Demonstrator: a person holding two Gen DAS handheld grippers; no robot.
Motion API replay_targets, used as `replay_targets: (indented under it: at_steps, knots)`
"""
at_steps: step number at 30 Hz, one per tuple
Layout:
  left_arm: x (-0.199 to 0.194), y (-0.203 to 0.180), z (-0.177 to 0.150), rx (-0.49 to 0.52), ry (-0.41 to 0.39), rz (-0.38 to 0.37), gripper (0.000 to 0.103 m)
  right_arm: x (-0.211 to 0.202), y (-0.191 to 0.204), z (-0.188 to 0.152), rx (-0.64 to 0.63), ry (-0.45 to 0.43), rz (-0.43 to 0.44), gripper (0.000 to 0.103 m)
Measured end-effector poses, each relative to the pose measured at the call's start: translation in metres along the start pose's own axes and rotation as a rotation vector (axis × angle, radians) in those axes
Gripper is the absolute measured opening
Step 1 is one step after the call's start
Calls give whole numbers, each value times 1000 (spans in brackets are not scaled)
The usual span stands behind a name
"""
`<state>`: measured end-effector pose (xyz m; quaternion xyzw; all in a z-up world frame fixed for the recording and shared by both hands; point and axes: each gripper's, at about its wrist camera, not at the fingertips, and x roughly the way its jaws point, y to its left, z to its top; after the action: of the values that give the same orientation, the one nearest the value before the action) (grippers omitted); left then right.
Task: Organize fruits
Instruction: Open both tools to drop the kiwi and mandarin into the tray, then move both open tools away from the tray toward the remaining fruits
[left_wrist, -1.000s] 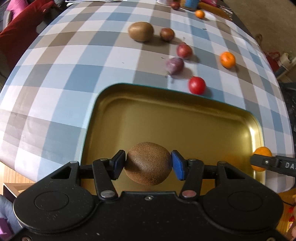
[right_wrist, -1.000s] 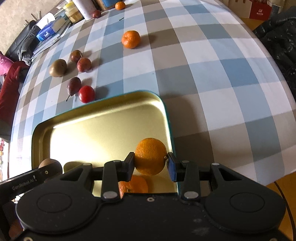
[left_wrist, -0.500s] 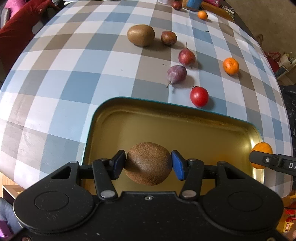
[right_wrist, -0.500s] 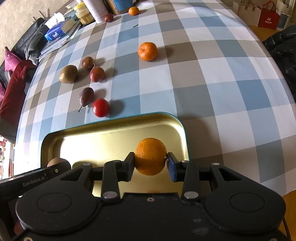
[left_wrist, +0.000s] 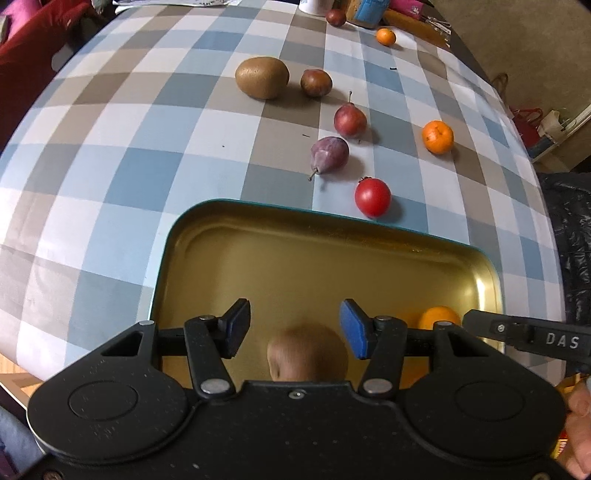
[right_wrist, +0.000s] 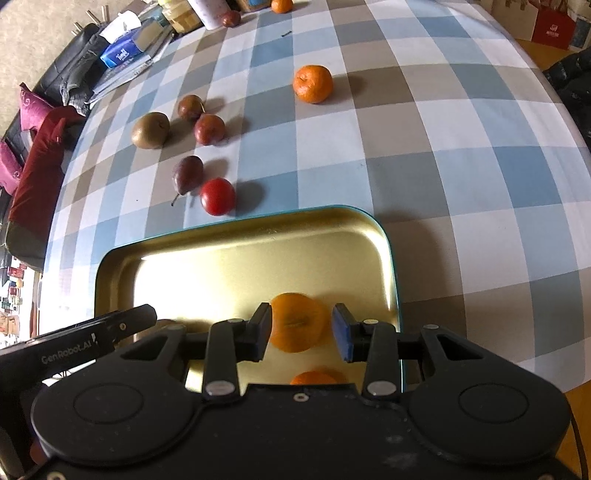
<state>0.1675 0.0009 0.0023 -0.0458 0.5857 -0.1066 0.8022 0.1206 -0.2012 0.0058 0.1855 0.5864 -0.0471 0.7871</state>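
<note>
A blue, grey and white checked cloth (right_wrist: 461, 155) covers the surface. Upper left of the right wrist view: a blue tissue pack (right_wrist: 120, 55), a dark red cushion (right_wrist: 37, 173). Upper right: a red paper bag (right_wrist: 554, 27).

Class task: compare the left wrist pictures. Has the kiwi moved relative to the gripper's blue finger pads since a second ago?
Yes. The kiwi was clamped level with the blue pads; now it lies blurred below them in the gold tray, and the left gripper is open.

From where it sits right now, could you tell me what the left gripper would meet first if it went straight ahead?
Probably the far wall of the gold tray. The left gripper is open over the tray and the kiwi lies below its fingers. If it clears the rim, the red tomato is just right of that line. Depth is unclear.
</note>
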Motion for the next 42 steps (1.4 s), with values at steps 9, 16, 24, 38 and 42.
replay_targets:
  at_steps: [9, 16, 24, 38, 42]
  knots:
    - [5, -2, -4, 8, 18, 20, 59, 1, 0, -2, -3, 5, -6, 40]
    - [6, -3, -6, 13, 13, 54, 59, 4, -1, -3, -4, 9, -19, 40]
    - [0, 1, -4, 53, 21, 109, 59, 5, -1, -2, -23, 39, -35, 40]
    - [-12, 3, -8, 139, 70, 158, 60, 6, 4, 8, -51, 143, -43, 40]
    - [-15, 1, -7, 161, 92, 166, 60, 3, 5, 8, -65, 197, -26, 40]
